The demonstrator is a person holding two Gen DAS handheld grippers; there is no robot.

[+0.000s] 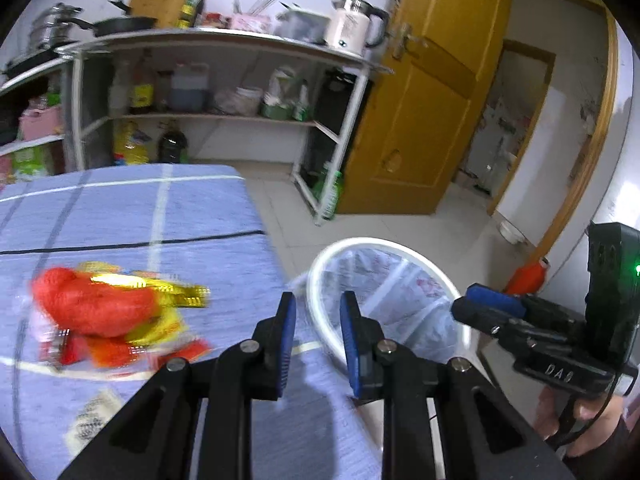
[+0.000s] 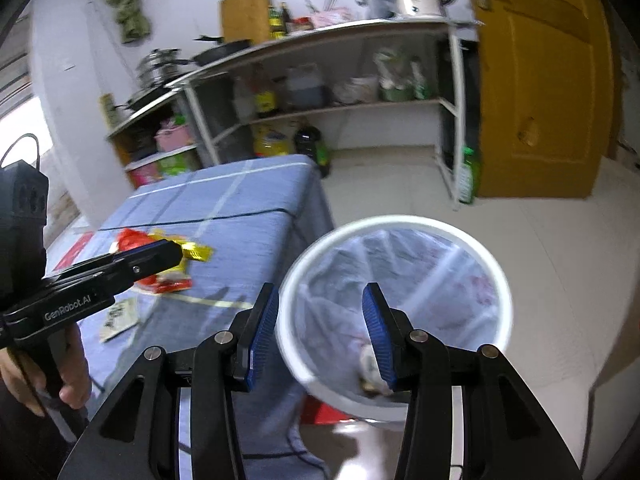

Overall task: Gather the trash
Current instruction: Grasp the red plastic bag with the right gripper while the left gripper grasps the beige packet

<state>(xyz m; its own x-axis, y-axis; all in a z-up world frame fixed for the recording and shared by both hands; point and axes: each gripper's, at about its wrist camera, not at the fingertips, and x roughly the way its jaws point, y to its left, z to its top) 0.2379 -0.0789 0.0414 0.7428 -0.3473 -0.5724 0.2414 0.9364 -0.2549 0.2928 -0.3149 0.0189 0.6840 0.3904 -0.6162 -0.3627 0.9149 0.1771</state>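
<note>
Red and gold wrappers (image 1: 116, 312) lie on my blue tablecloth (image 1: 192, 216), left of the empty, parted left gripper (image 1: 318, 312). From the right wrist, my right gripper (image 2: 320, 304) gapes empty over the lined white bin (image 2: 400, 224); crumpled trash (image 2: 370, 364) sits inside.

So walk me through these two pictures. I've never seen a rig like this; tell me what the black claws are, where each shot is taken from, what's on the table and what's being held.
The black claws are hand-held grippers, one in each of a person's hands, each carrying a camera that looks along its two blue-padded fingers. One picture looks out from the left gripper, the other from the right gripper; each also shows the other gripper from the side. Both are open and hold nothing. On the blue table lie red and yellow wrappers and a small paper packet. Beside the table stands a white bin lined with a clear bag, some trash already in it.
</note>
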